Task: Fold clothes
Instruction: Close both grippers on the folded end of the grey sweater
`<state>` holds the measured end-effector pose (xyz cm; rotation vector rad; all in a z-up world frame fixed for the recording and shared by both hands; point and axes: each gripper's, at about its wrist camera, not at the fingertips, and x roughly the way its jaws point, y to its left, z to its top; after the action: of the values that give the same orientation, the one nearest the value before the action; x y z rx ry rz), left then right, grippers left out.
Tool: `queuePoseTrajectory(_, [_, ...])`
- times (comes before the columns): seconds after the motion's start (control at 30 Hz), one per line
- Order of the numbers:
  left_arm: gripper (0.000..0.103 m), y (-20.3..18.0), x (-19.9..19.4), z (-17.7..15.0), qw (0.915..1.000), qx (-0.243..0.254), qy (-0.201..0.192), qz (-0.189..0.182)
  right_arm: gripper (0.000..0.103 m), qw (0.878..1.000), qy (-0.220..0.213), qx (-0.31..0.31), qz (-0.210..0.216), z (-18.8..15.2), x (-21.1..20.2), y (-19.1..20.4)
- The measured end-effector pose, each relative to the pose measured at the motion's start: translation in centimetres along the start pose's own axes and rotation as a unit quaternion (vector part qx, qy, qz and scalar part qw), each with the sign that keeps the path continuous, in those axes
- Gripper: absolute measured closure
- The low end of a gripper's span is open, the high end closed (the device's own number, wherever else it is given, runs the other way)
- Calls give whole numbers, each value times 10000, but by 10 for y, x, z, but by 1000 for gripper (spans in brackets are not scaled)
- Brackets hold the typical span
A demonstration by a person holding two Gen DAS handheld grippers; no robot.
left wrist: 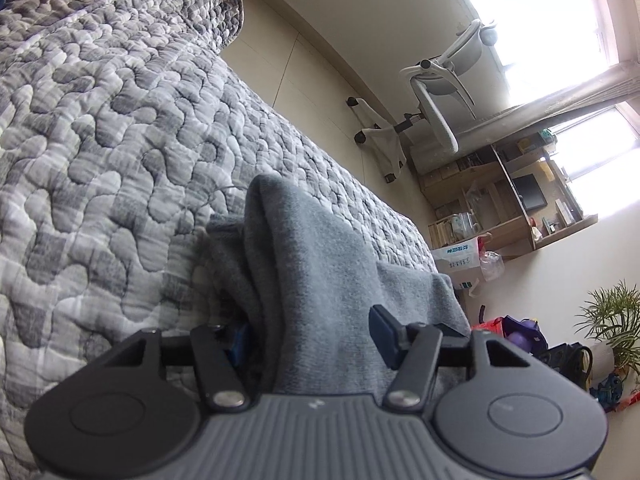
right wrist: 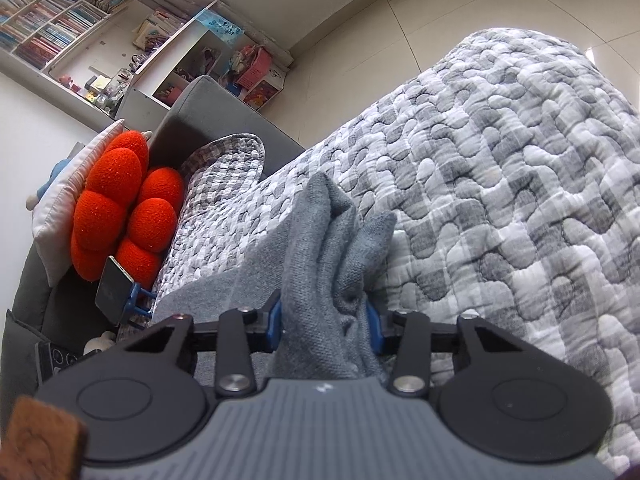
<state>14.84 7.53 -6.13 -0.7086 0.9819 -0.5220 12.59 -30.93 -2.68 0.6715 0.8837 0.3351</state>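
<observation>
While the soft grey knit garment (right wrist: pixel 320 264) is bunched up and lifted a bit off the grey-and-white quilted bedspread (right wrist: pixel 500 184), both grippers have a wad of it between their fingers, so this looks like the pick-up stage of a fold, with nothing laid flat yet. On the right gripper (right wrist: pixel 326 326) the blue pads sit tight against the cloth on both sides, so I'd call that a proper pinch. The left gripper (left wrist: pixel 310 338) is less clear: the fabric drapes over and between its fingers, one blue pad (left wrist: pixel 382 330) shows with cloth against it, the other is mostly buried, so I can't tell if it's really clamped or just has cloth lying through it.

The rest of the garment trails down onto the bedspread below both grippers. Beyond that there's a red puffy flower-shaped cushion (right wrist: pixel 124 208) on a grey sofa, well clear of the work.

My guess for the next move: get both grips firm, pull the hands apart to stretch an edge straight, then lay it down flat on the bedspread before folding over.
</observation>
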Motion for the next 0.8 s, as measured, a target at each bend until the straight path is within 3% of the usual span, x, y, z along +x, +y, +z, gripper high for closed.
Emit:
queuePoseTrajectory(0.2, [68, -19, -7, 0, 9994, 250, -256, -6, 65, 9969, -302, -716, -152, -5, -7, 28])
queuePoseTrajectory(0.43, [68, -27, -8, 0, 9986, 384, -321, 144, 66, 9920, -497, -1146, -180, -13, -8, 48])
queuePoseTrajectory(0.53, [66, -19, -3, 3, 9992, 208, -235, 263, 66, 9931, -409, -1059, -294, -11, -5, 44])
queuePoseTrajectory(0.7, [43, -8, 2, 3, 9997, -81, -83, 226, 54, 9990, -125, -377, -217, -3, 1, 17])
queuePoseTrajectory(0.8, [44, -7, 7, 1, 9996, -41, -60, 255, 52, 9995, 96, 276, -82, 1, 8, -9])
